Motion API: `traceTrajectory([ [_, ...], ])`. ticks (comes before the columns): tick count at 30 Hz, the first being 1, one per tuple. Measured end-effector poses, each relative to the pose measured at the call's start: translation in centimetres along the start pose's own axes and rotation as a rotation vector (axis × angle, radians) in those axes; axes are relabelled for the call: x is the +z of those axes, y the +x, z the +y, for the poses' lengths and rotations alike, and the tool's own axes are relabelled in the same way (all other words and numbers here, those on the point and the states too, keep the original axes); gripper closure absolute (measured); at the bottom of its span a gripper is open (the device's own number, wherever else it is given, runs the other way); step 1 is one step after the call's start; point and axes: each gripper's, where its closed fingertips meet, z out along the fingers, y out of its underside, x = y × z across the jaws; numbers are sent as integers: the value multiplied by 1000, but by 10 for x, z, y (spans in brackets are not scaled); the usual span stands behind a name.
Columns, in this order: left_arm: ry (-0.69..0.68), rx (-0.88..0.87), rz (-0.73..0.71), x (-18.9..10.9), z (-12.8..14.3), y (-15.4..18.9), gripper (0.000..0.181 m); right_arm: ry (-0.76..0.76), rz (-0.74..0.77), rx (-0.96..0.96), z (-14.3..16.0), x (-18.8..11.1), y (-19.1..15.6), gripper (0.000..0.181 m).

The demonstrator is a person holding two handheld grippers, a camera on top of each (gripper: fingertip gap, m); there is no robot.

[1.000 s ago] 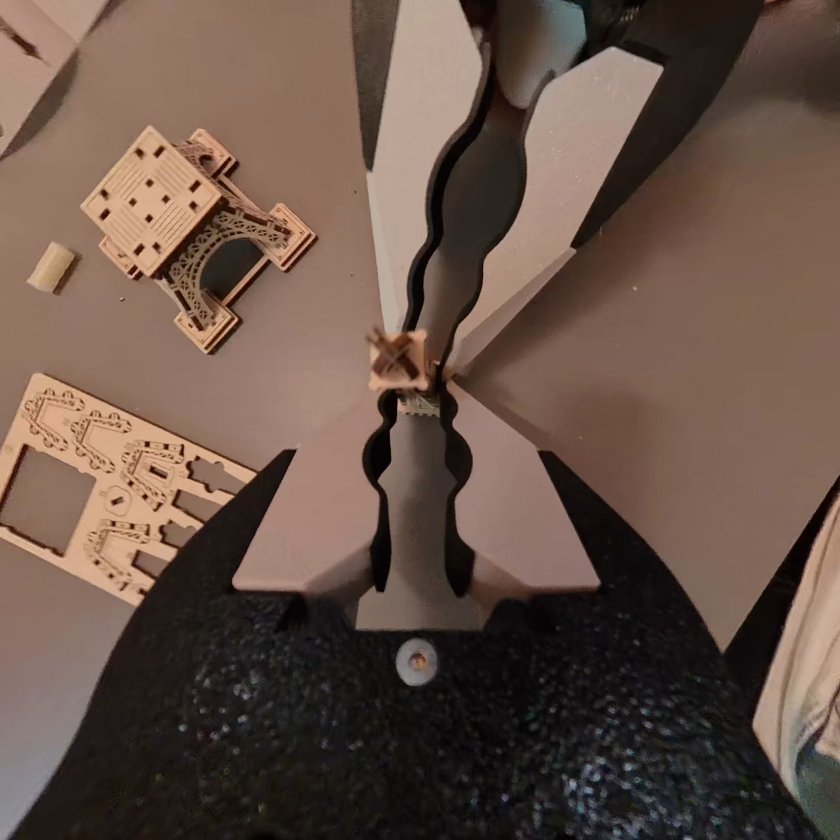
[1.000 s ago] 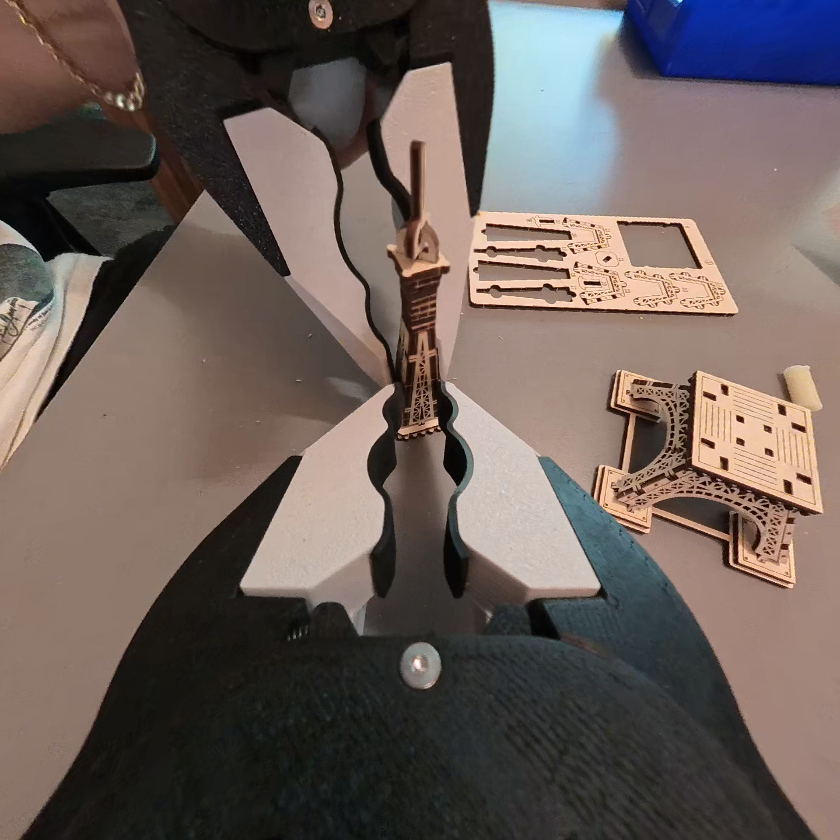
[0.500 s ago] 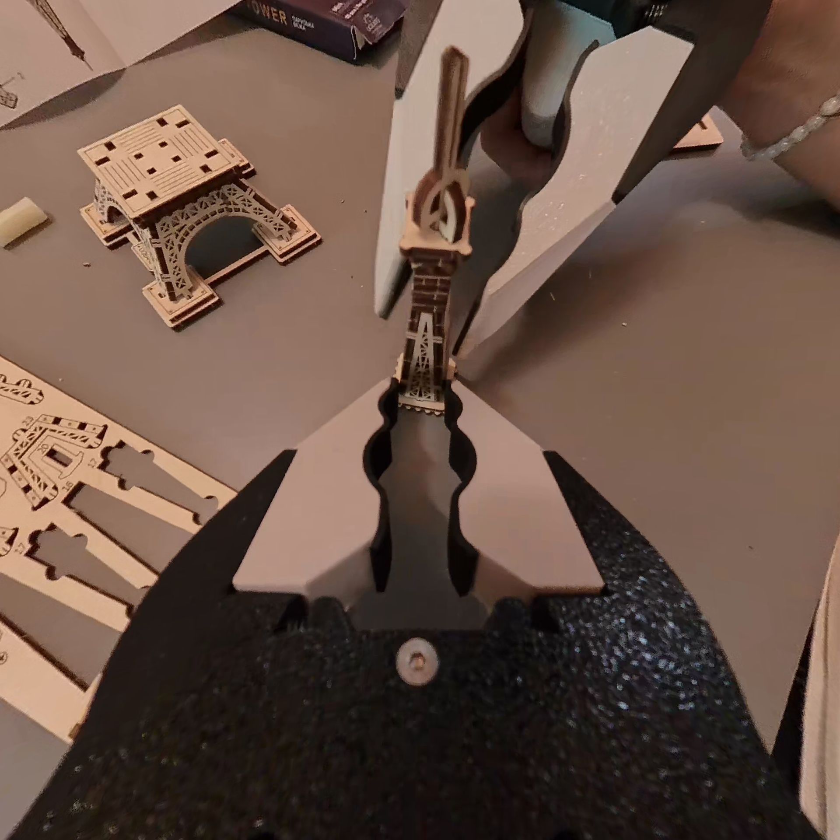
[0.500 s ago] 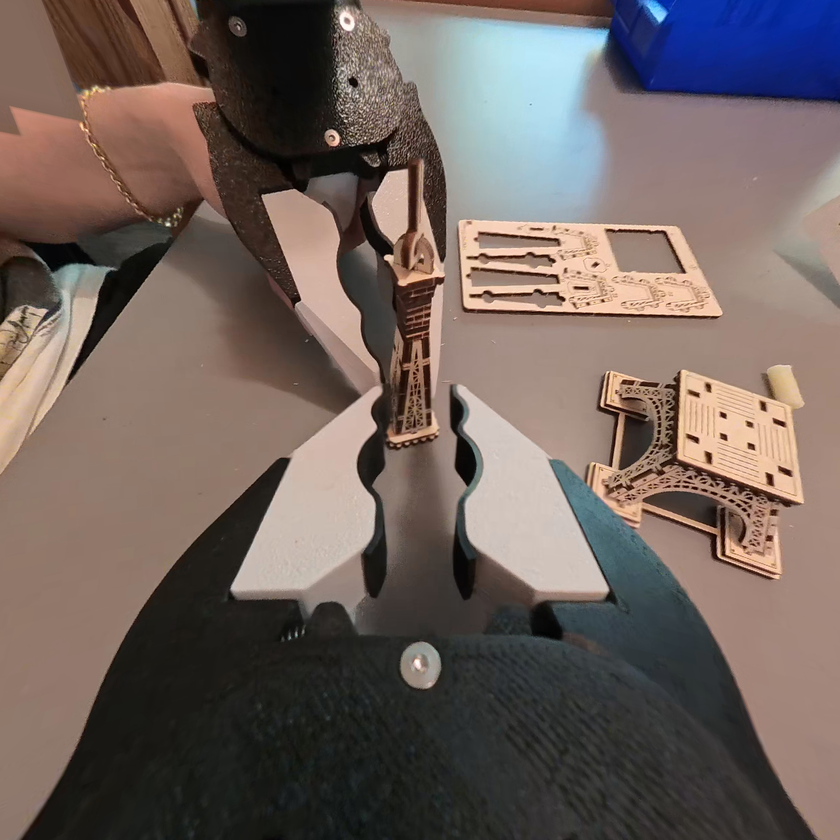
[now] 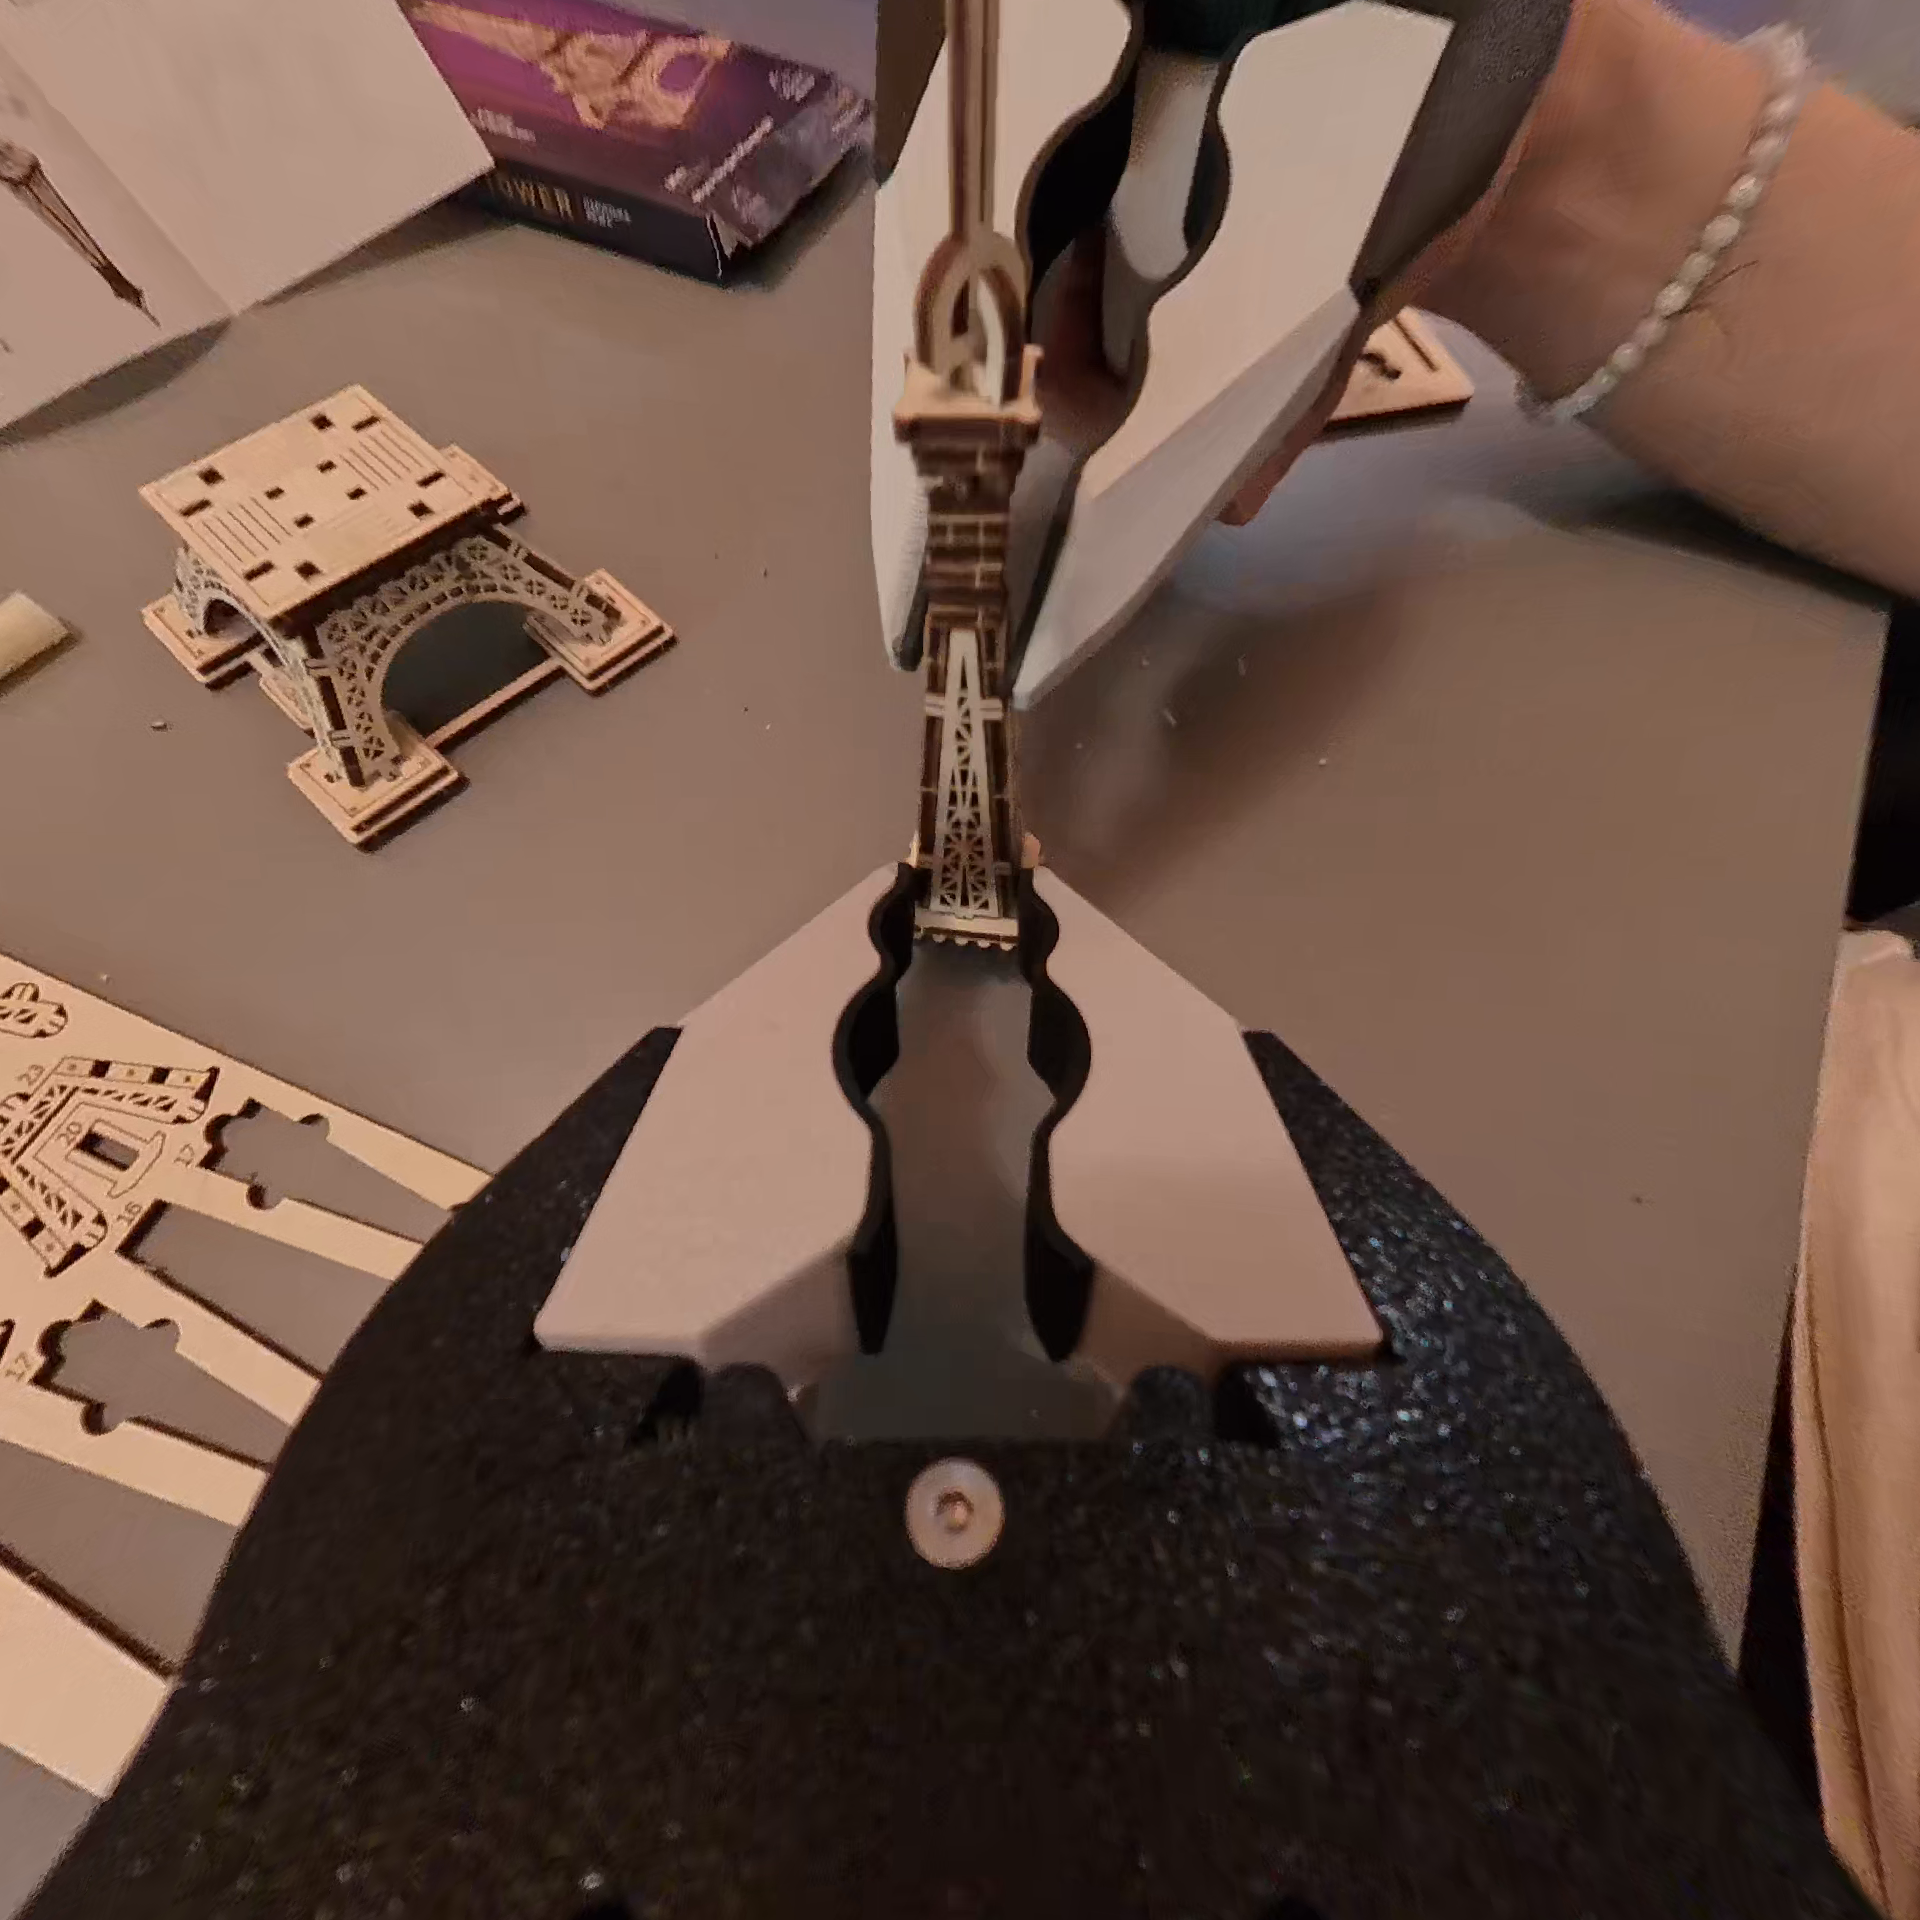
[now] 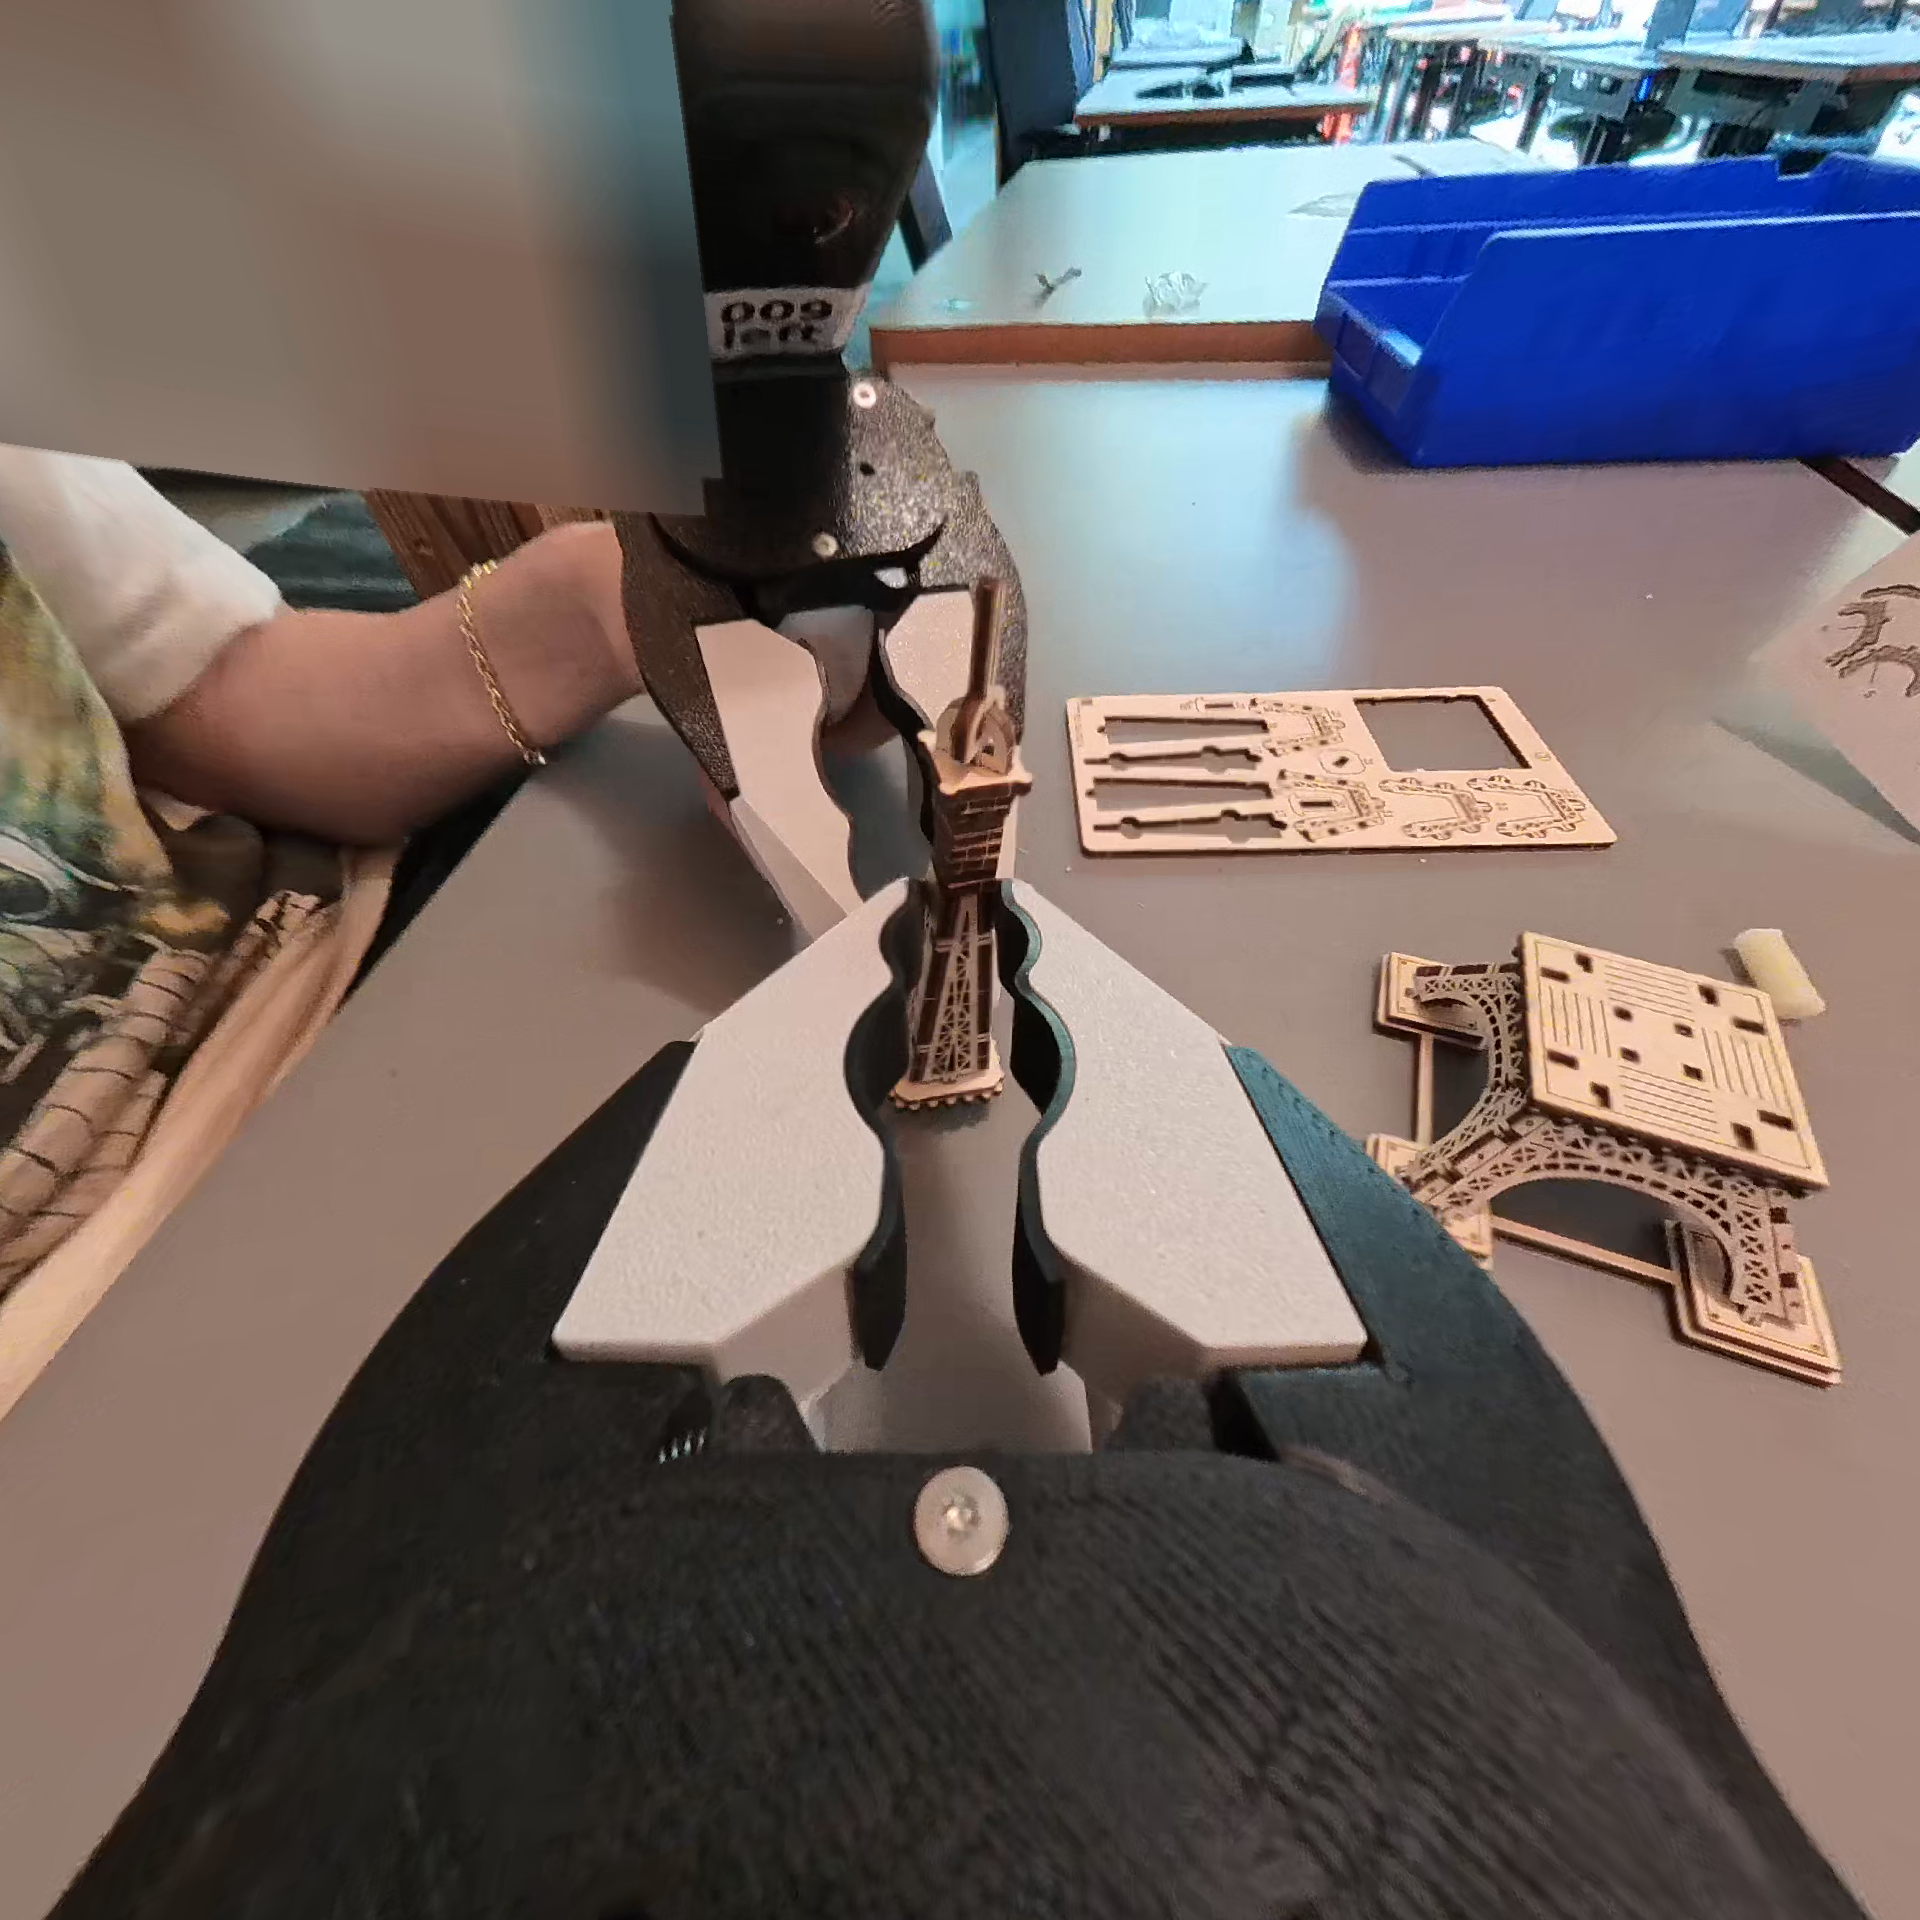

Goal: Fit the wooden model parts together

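Out to the left, the arched tower base (image 5: 353,613) is sitting on the counter (image 5: 1455,935). The wooden spire (image 5: 964,790) is hanging upright in the air at centre. It is looking light, thin and brittle, so the sturdier lower lattice is the safer place to grip, not the needle tip. The left tongs (image 5: 966,904) are pinching its foot, narrowly parted. The right tongs (image 6: 958,914) are closing narrowly on its mid-shaft.

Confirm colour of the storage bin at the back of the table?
Blue. The storage bin shows only in the right wrist view, at the table's far edge.
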Motion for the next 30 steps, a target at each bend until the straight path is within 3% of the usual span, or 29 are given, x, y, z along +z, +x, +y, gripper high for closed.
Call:
traceTrajectory([
  [6,111,-23,28,-14,-11,-1,164,78,13,91,-8,-9,7,170],
  [11,-21,11,-15,-14,12,-14,164,-73,85,71,10,9,9,170],
  [23,-98,145,71,-36,9,-26,151,-95,209,-46,0,43,8,172],
  [26,-139,158,157,-32,12,-18,151,-86,224,-22,-1,44,11,172],
  [30,-175,242,128,-19,13,-20,152,-71,228,18,-1,42,14,172],
])
